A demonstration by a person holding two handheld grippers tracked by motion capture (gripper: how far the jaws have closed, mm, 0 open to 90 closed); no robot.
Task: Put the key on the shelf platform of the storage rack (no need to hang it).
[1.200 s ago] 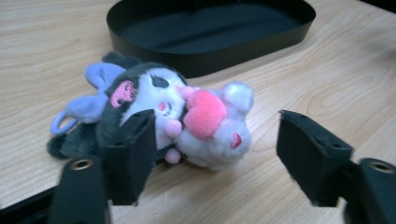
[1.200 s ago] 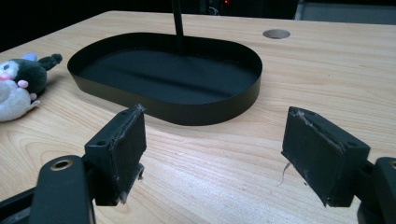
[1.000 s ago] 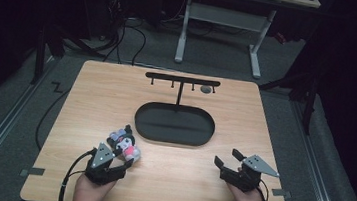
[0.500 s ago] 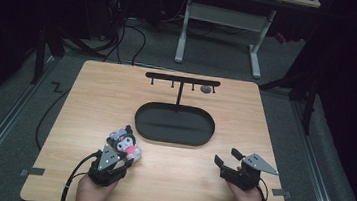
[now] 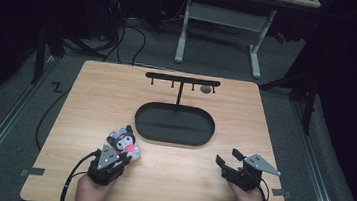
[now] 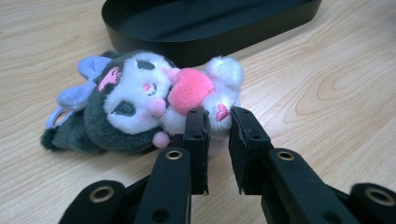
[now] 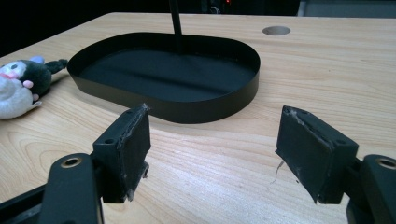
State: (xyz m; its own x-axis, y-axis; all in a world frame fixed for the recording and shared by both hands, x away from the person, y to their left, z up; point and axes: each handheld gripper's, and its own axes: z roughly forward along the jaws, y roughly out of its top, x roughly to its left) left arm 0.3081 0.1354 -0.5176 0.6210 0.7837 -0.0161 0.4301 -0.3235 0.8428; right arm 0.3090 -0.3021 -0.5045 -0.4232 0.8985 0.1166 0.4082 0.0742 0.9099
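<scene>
The plush toy point(image 6: 140, 105) lies on its side right at the tips of my left gripper point(image 6: 218, 122), and its white lower body sits between the 2 black jaws, which have just been closing and now pinch that soft fluff with only a narrow gap left. I judge it light and squashy: the pile will give under the pads, nothing here can break, but a shallow bite on loose fur could slip, so the firm little body just below the pink heart is the place to hold, and that is about where I have it. Its long axis runs across my jaws, head with the lilac ears off to the left of them, white feet to the right, face turned up towards me. Just beyond the toy stands the black oval tray point(image 6: 154, 44), with a post point(image 5: 180, 91) rising from its far side to a bar with hooks. My right gripper point(image 5: 230, 161) rests on the wooden table point(image 5: 273, 140) well off to the side, jaws spread wide and holding nothing.
</scene>
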